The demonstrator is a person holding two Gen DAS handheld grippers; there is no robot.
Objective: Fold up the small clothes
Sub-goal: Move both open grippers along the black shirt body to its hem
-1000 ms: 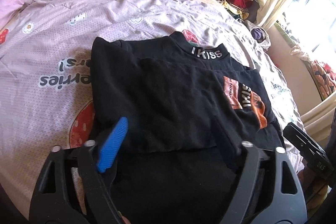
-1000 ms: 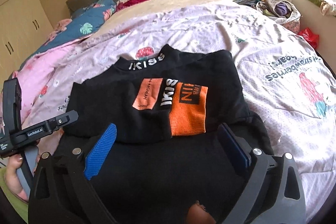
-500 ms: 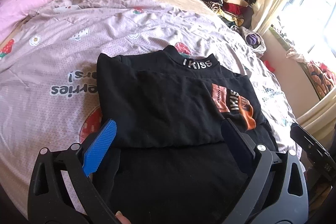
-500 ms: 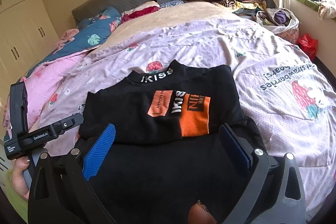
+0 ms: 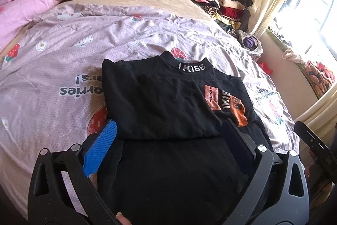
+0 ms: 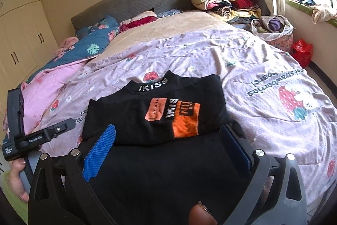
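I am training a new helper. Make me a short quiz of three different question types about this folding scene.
1. True or false: the black shirt lies folded on the strawberry-print bedcover.
2. Which is closed on the shirt? A) the left gripper B) the right gripper C) neither
3. Fill in: the white letters on the shirt's collar read ____.

Key: 1 true; 2 C, both stand open with nothing pinched; 3 IKISS.
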